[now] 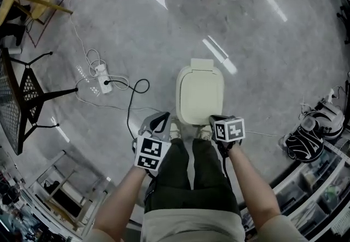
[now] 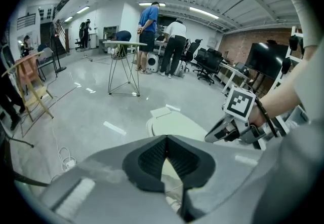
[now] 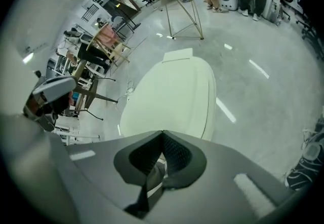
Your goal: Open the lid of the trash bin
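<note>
A: Entry, setting first. What is the biggest thing in view?

B: Grey polished floor [image 1: 109, 33]. The cream trash bin [image 1: 200, 98] stands on it, directly in front of the person's feet.

A: Lid?

B: The lid [image 3: 172, 96] is down flat over the bin, with its hinge tab on the far side from the person. No gap shows along its edge.

A: Left tongs?

B: The left tongs [image 1: 157, 120] are held just off the bin's near left corner. In the left gripper view their tips [image 2: 165, 139] are pressed together with nothing pinched. The lid shows beyond them, and there is no contact.

A: Right tongs?

B: The right tongs [image 1: 214, 120] are at the bin's near right corner, close to the lid's front edge. In the right gripper view the tips [image 3: 162, 134] meet and hold nothing, and the lid lies just ahead of them. The head view does not settle whether they touch the rim.

A: Smaller items?

B: A pair of black-and-white shoes [image 1: 306, 142] sits on the floor well to the right. A white power strip [image 1: 102, 79] with trailing cables lies well to the left of the bin.
</note>
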The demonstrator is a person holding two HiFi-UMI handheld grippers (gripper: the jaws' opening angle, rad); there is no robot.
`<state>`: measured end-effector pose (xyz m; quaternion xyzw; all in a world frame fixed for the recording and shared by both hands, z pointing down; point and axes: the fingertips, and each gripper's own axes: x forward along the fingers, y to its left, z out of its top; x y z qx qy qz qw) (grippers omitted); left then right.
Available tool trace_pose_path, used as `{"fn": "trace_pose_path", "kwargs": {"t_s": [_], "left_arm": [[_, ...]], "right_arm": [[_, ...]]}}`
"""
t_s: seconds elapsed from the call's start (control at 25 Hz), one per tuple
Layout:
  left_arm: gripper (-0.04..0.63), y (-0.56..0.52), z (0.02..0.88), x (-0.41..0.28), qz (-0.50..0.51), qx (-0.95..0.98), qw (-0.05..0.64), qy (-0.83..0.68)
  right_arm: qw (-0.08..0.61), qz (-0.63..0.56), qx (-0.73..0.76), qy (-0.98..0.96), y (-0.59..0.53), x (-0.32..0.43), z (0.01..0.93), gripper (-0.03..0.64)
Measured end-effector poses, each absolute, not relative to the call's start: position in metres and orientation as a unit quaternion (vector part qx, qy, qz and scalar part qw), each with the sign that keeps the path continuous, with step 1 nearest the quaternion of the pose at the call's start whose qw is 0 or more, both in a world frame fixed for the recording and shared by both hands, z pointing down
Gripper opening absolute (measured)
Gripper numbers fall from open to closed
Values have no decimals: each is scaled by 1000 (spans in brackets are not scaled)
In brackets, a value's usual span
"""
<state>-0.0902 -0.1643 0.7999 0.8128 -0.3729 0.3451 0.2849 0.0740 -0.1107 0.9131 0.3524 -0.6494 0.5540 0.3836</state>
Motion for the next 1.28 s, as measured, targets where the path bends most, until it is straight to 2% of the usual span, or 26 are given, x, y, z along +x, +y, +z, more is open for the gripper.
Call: {"fn": "trace_pose_path", "kwargs": {"t_s": [0.36, 0.52, 0.68, 0.88, 1.28], "left_arm": [[2, -127, 840, -90, 358, 790, 335, -367], [2, -128, 844, -86, 356, 787, 341, -370], [2, -130, 836, -87, 357, 788, 336, -372], [2, -143, 809, -90, 350, 794, 324, -378], [2, -173, 701, -87, 322, 815, 274, -396]], "right_arm": [[384, 558, 370, -636, -96, 76, 964, 3], [417, 532, 365, -641, -100, 79, 969, 3], [404, 535, 374, -641, -101, 81, 961, 3], [379, 512, 379, -671, -128, 83, 913, 3], [299, 447, 404, -740, -170, 77, 746, 3]]}}
